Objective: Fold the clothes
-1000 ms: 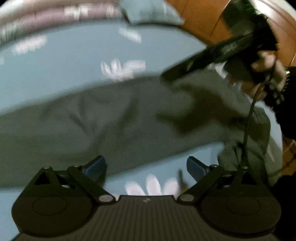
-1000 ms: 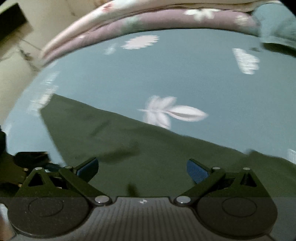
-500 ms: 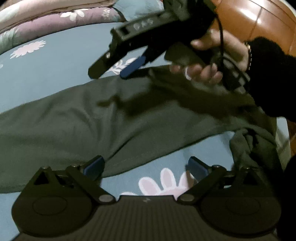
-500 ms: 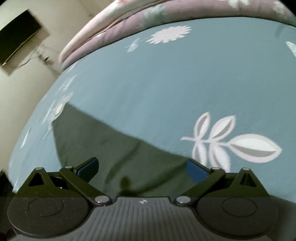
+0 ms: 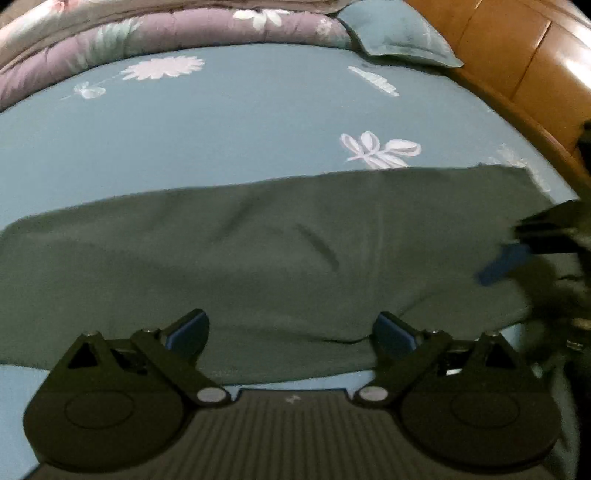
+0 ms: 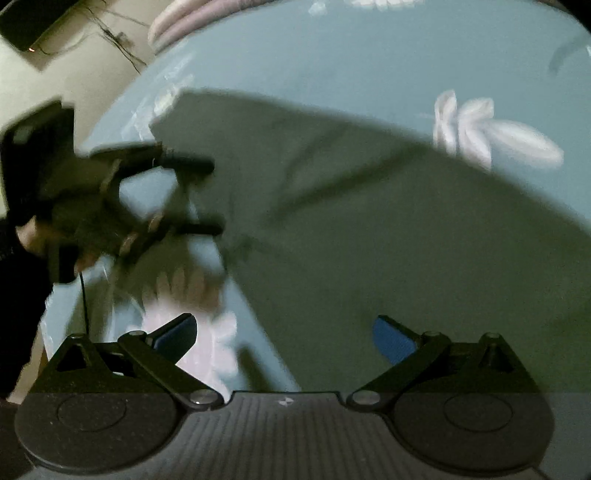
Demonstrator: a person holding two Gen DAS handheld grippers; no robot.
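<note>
A dark green garment (image 5: 295, 251) lies spread flat in a long band across the teal bed sheet (image 5: 221, 129). My left gripper (image 5: 291, 332) hangs open just above its near edge, with nothing between the blue pads. In the left wrist view my right gripper (image 5: 517, 251) shows blurred at the right end of the cloth, one blue pad visible. The right wrist view has the garment (image 6: 388, 240) filling its middle and right. There my right gripper (image 6: 286, 336) stands open over the cloth's edge, and my left gripper (image 6: 184, 195) appears blurred at the left, fingers apart.
A pink and purple flowered quilt (image 5: 166, 33) is piled along the far side of the bed. A teal pillow (image 5: 399, 33) lies by the wooden headboard (image 5: 517, 62) at the right. A dark screen (image 6: 33, 22) hangs on the wall beyond the bed's left edge.
The right gripper has swung from above the garment's middle to its right end. The garment now lies flatter, with the bunched end no longer showing. The left gripper stays near the front edge.
</note>
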